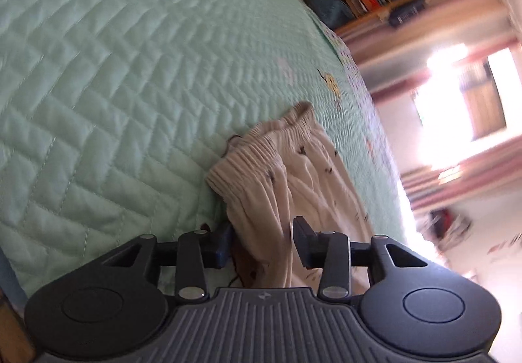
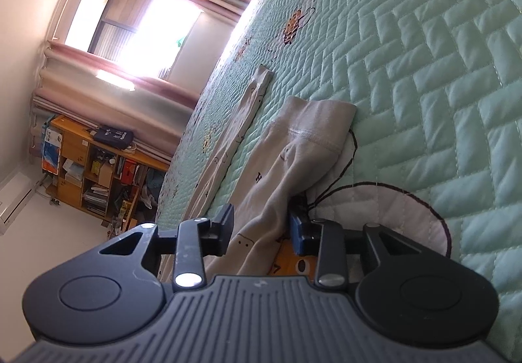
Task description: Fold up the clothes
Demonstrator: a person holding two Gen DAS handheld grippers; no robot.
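Cream printed trousers (image 1: 293,173), elastic waistband bunched

Left gripper (image 1: 262,244) and right gripper (image 2: 261,229) both sit low, jaws spread wide, fingers either side of cloth.

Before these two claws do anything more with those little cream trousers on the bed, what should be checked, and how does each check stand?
1. Left gripper has fabric between open fingers, waistband end: ok.
2. Right gripper straddles a trouser leg, jaws open: ok.
3. Either gripper clamped on cloth: not ok.
4. Trousers lying flat: not ok, bunched.
5. Other leg straight on the quilt: ok.
6. Quilt pinched along with cloth: cannot tell.
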